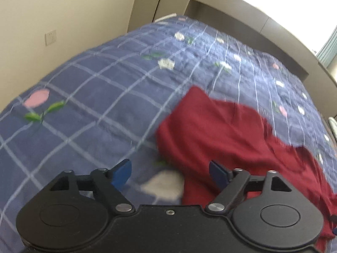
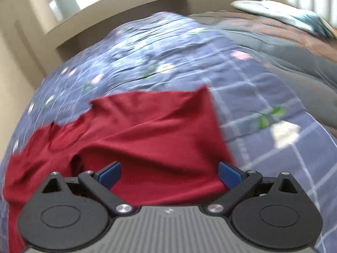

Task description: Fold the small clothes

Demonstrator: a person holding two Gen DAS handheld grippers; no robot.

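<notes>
Here the red garment [image 2: 147, 130] lies rumpled on the blue checked bedspread [image 1: 94, 97]. Both the left gripper [image 1: 170, 174] and right gripper [image 2: 169, 174] have jaws spread wide, holding nothing.

The left gripper [image 1: 170, 174] is black, with 2 round discs, silver pivot screws and blue pads [image 1: 122, 174]. The right gripper [image 2: 169, 176] matches, but its centre plate is ribbed grey.

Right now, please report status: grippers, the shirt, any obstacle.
Left gripper open, empty. Right gripper open, empty. Red shirt lies partly folded on the bed. Nothing in the way.
</notes>
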